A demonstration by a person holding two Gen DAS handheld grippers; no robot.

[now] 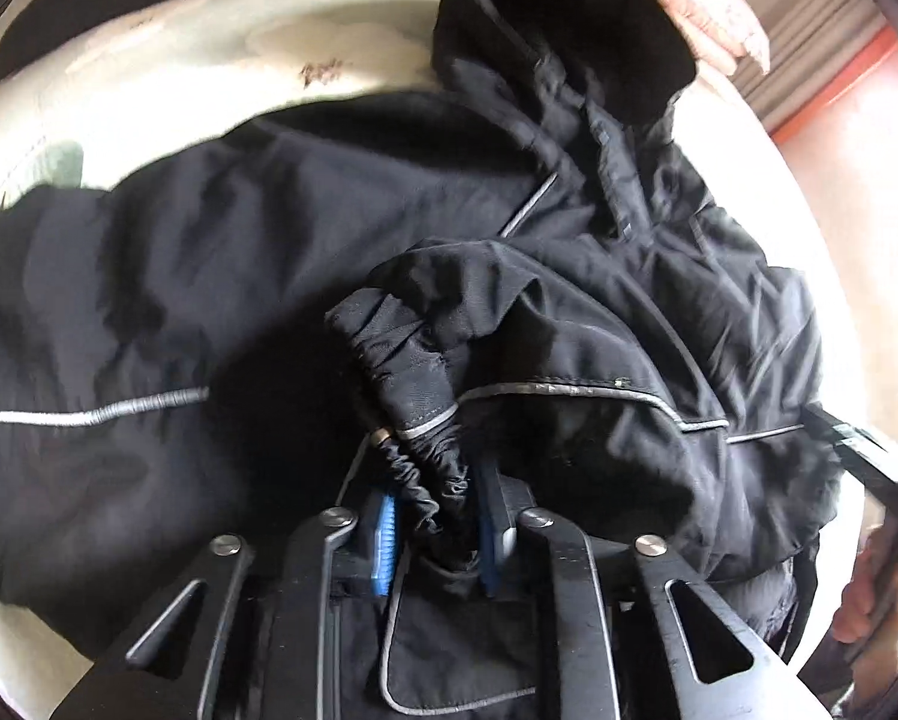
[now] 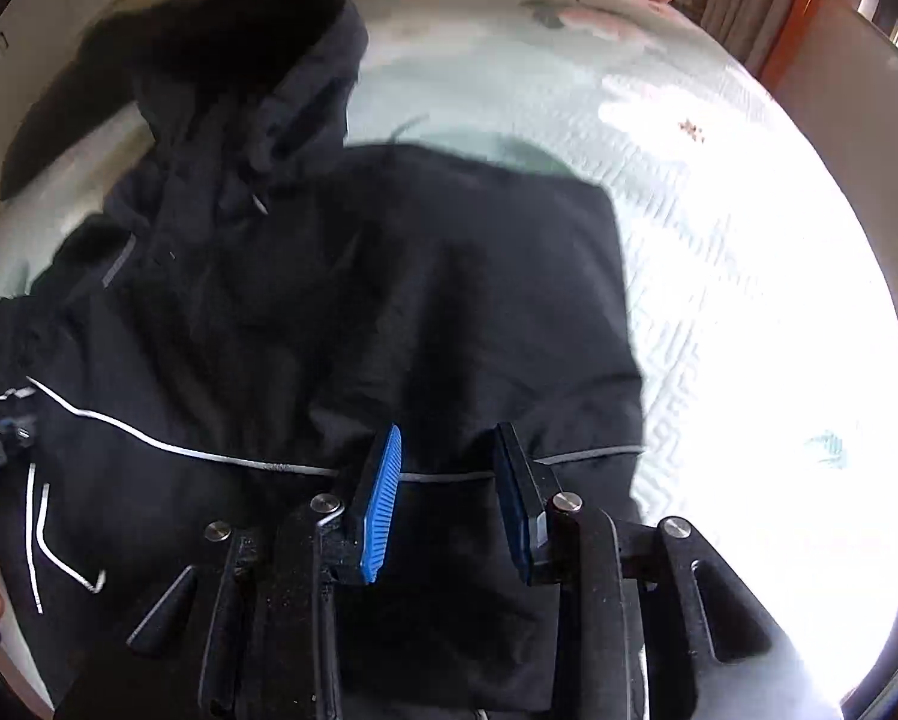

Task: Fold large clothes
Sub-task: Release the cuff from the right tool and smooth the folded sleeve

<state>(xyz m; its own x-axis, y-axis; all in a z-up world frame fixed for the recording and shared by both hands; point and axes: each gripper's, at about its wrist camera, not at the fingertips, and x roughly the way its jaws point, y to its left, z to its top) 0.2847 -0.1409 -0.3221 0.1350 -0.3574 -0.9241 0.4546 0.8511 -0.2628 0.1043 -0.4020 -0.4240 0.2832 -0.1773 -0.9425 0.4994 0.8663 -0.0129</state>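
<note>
Jacket (image 1: 568,228) fabric, black with grey piping, spreads over the pale quilted bed (image 2: 748,300) ahead of both tools, its elastic cuff (image 1: 431,474) clamped between the left gripper (image 1: 437,531) pads while the right gripper (image 2: 449,504) hovers with fingers apart just above the hem.

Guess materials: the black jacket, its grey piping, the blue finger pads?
Jacket: looks like woven synthetic shell, matte with slight sheen, fine crinkles; probably nylon or polyester. Piping: thin pale-grey strip that catches the light, possibly reflective trim. Finger pads: blue, ribbed, matte; likely rubber or soft plastic.
</note>
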